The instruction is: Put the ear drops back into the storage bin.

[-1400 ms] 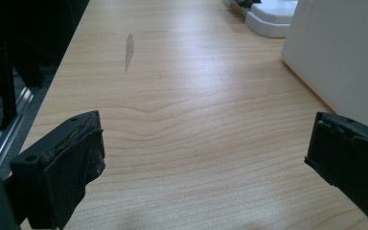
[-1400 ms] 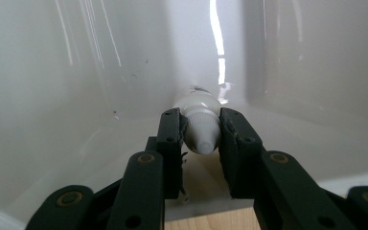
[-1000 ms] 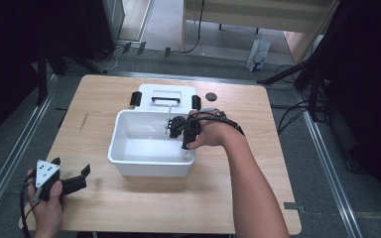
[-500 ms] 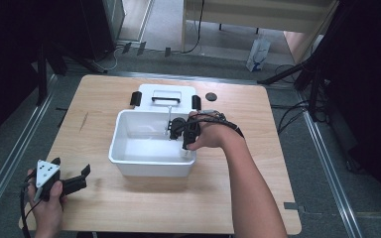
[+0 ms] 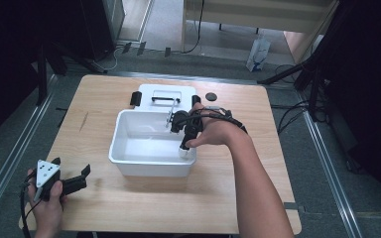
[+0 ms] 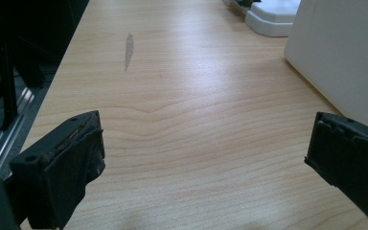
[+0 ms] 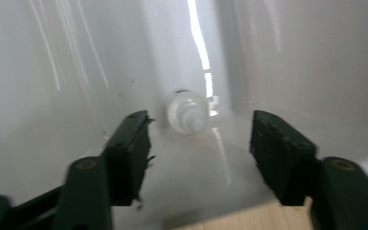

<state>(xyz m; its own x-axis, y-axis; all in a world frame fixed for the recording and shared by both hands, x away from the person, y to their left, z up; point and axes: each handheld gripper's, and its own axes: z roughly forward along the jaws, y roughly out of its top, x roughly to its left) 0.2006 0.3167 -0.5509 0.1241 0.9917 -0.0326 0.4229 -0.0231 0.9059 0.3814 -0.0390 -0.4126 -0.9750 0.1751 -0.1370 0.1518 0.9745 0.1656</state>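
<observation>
High view, bin: a white rectangular plastic bin (image 5: 149, 148) stands mid-desk on the light wooden desk (image 5: 104, 208), with its white lid with a black handle (image 5: 166, 96) lying flat just behind it and a small black round disc (image 5: 211, 96) beside the lid.
High view, right hand: your right gripper (image 5: 182, 130) reaches over the bin's right rim and points down into its near right corner; from here you cannot tell how its fingers stand.
High view, left hand: your left gripper (image 5: 74, 182) rests low at the desk's near left corner, well apart from the bin, fingers spread and holding nothing.
Left gripper view: bare wood lies between the two parted fingers (image 6: 72, 163); the bin's outer wall (image 6: 345, 52) rises at the right and the lid's edge (image 6: 273, 21) shows beyond it.
Right gripper view, target: a small white ribbed plastic cap or plug (image 7: 188, 111) sits at the bin's inner corner, its round end facing you, so its long axis appears to run away from the camera.
Right gripper view, fingers: they stand apart and empty, the cap ahead of them and between their lines, slightly nearer the left one.
Nearer hand: the right, by far.
Hard to make out: whether the cap lies loose or is fixed to the wall; glare streaks blur its base.
</observation>
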